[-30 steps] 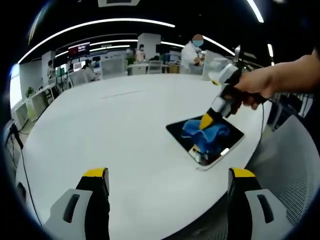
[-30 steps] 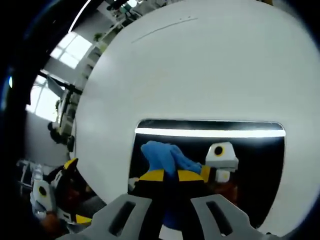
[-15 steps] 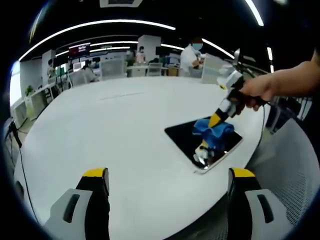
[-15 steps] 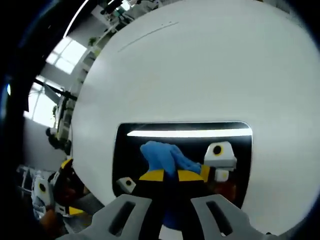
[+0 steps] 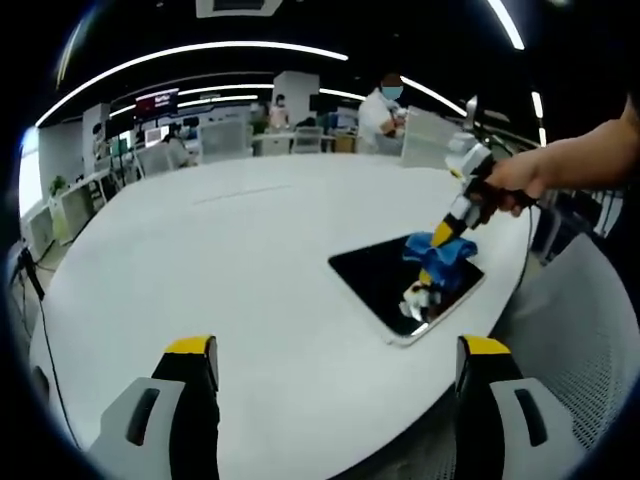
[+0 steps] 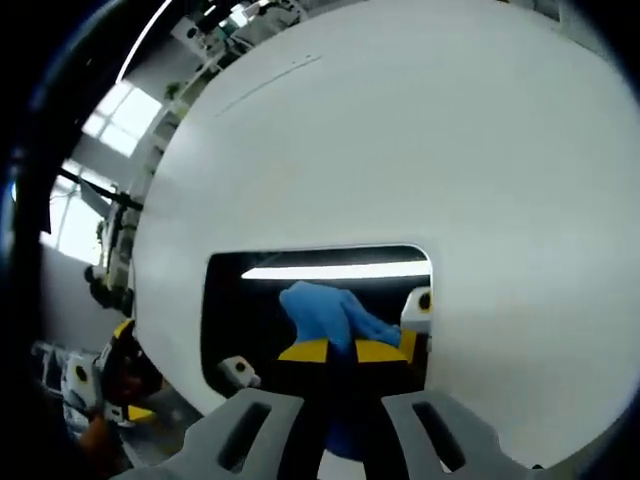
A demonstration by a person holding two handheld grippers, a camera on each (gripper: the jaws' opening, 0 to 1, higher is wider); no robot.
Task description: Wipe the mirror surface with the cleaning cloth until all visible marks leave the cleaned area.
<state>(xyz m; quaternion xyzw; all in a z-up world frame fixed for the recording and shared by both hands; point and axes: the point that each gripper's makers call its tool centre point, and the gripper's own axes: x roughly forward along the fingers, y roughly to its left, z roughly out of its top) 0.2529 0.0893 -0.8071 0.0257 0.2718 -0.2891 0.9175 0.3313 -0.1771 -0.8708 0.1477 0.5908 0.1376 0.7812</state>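
While I watch both views: the wipe is under way on a white round worktop.
Mirror: a dark rectangular mirror lies flat near the worktop's edge, on the side of my right hand.
Cloth: the blue cleaning cloth sits bunched on the mirror's far end, pressed to the glass.
Right hand-held gripper: the right hand-held gripper has its jaws closed on the cloth, yellow tips pinching the blue folds.
Left hand-held gripper: the left hand-held gripper hangs over bare worktop with jaws spread wide, holding nothing, well apart from the mirror.
Change: over the last second the cloth has slid from the mirror's middle toward its far end, and the mirror takes up less of the right gripper view.
Meaning: I judge one stroke is reaching the glass edge; the near end looks unwiped in this pass.
Marks: too small for me to tell.
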